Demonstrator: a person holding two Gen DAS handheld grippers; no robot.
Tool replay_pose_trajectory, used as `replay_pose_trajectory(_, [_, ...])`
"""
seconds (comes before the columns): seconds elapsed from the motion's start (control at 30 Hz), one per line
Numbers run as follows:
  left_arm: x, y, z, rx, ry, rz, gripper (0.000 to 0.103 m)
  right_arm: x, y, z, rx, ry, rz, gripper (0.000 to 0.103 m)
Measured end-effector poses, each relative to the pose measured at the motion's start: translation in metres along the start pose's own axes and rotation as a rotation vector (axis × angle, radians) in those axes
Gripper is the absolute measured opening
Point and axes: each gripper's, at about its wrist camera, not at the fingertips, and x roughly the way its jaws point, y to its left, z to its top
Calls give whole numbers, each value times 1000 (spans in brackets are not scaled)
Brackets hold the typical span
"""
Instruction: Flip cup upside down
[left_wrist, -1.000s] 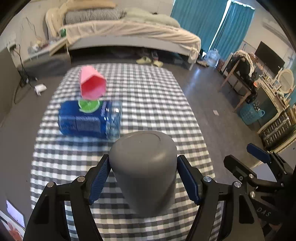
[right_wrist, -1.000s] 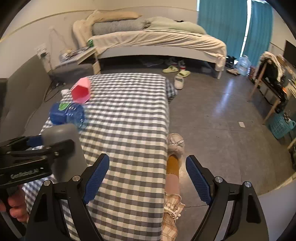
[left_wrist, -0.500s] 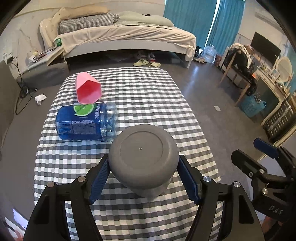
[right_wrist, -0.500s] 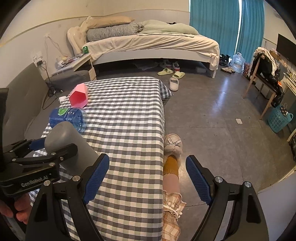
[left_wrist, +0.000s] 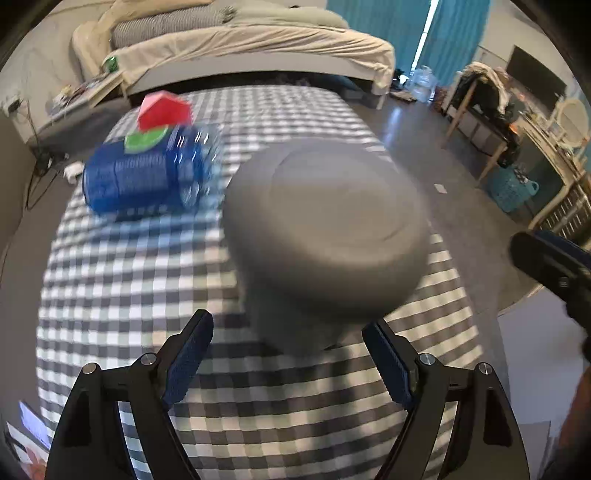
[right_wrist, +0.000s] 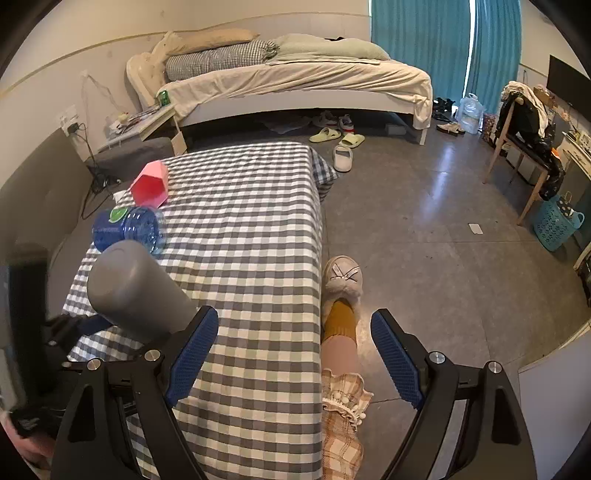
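A table under a gray-and-white checked cloth (right_wrist: 243, 236) fills the middle and lower left of the right wrist view and most of the left wrist view. The gray cup (left_wrist: 325, 236) takes up the centre of the left wrist view, blurred, its closed base facing the camera; in the right wrist view it sits at lower left, base tilted up and away. The left gripper (left_wrist: 288, 354) stands with its blue pads spread apart at the bottom of the frame, the cup between and just beyond them, contact unclear. The right gripper (right_wrist: 291, 354) is wide apart and holds nothing, over the table's edge. A blue bottle (left_wrist: 147, 177) lies on its side at upper left, a pink cup (left_wrist: 164, 110) lying just behind it.
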Motion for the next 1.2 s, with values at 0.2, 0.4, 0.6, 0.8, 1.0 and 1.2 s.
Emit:
replay_pose_trajectory(0.2, [13,-3,0,38,-6,11,86,5,3,-2,-10,25,-7,85])
replay_pose_trajectory(0.4, [10,-5,-2,67,-26,8,86,3,5,-4,-18,28,-4,85])
replay_pose_trajectory(0.6, [-20,0,-4,125,-103,19,86,-9,6,-19,-25,24,12,85])
replay_pose_trajectory(0.8, [-57,15,-9,100,-181,-6,86,-27,12,-28,-18,1,15,85])
replay_pose_trajectory(1.0, [-97,23,-14,78,-271,-8,86,-51,18,-30,-19,-58,6,85])
replay_pose_trajectory(1.2, [-140,33,-25,44,-387,25,86,-79,38,-31,-52,-160,21,85])
